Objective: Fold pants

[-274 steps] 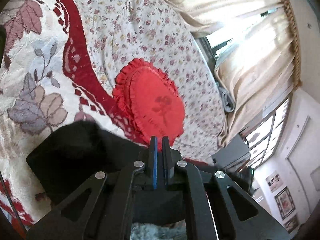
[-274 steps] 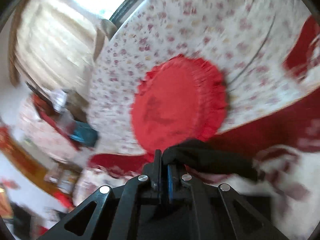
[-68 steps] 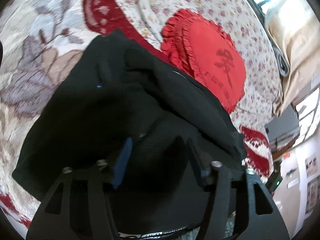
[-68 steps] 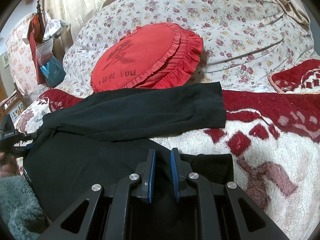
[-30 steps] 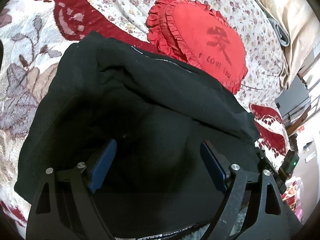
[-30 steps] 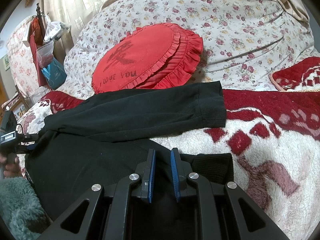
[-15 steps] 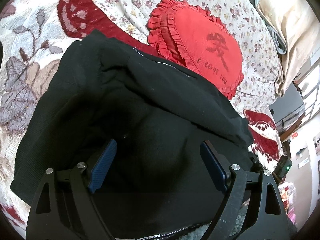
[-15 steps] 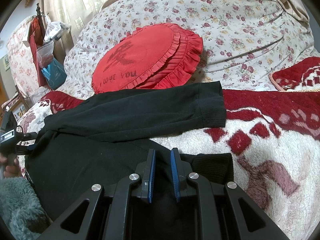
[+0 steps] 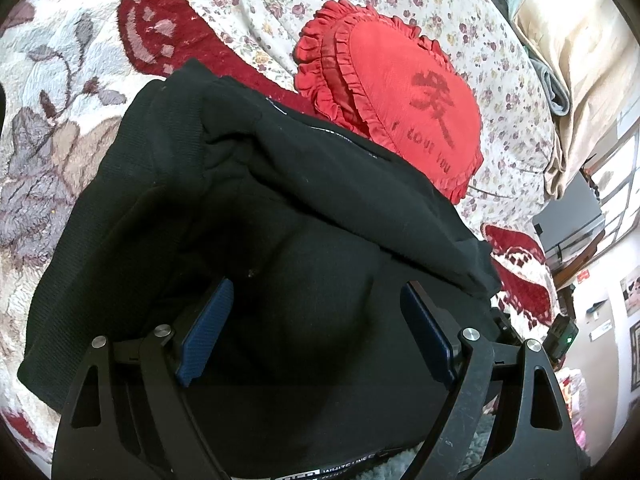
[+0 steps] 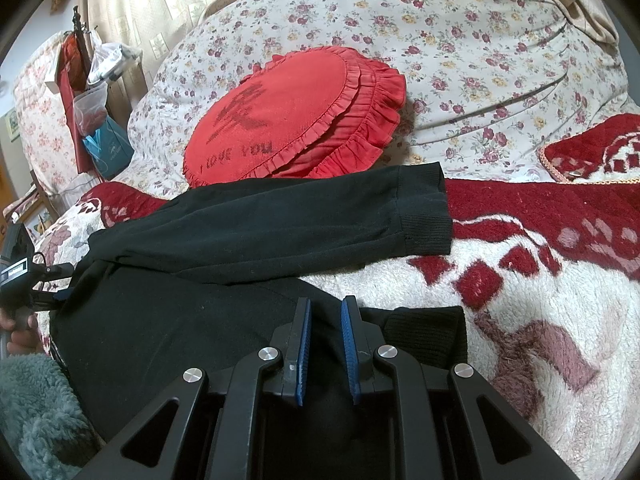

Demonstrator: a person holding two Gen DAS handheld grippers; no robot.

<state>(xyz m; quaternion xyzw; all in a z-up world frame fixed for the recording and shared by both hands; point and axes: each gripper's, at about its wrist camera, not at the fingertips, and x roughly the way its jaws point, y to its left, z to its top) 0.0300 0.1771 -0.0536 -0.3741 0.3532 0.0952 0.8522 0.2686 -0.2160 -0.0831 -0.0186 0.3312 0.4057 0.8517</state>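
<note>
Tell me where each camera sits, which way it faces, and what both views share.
Left wrist: on the left claw, looking down over the black pants toward the red cushion; its jaws stand wide apart.
Right wrist: on the right claw, facing the pants' cuff and flowered bedding; a hand shows at the left edge.
Shared: pants, cushion, red-and-white blanket.

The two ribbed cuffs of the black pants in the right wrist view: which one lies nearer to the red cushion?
The upper cuff, ending the leg stretched just below the red cushion. The other cuff lies lower, beside the right hand-held gripper.
</note>
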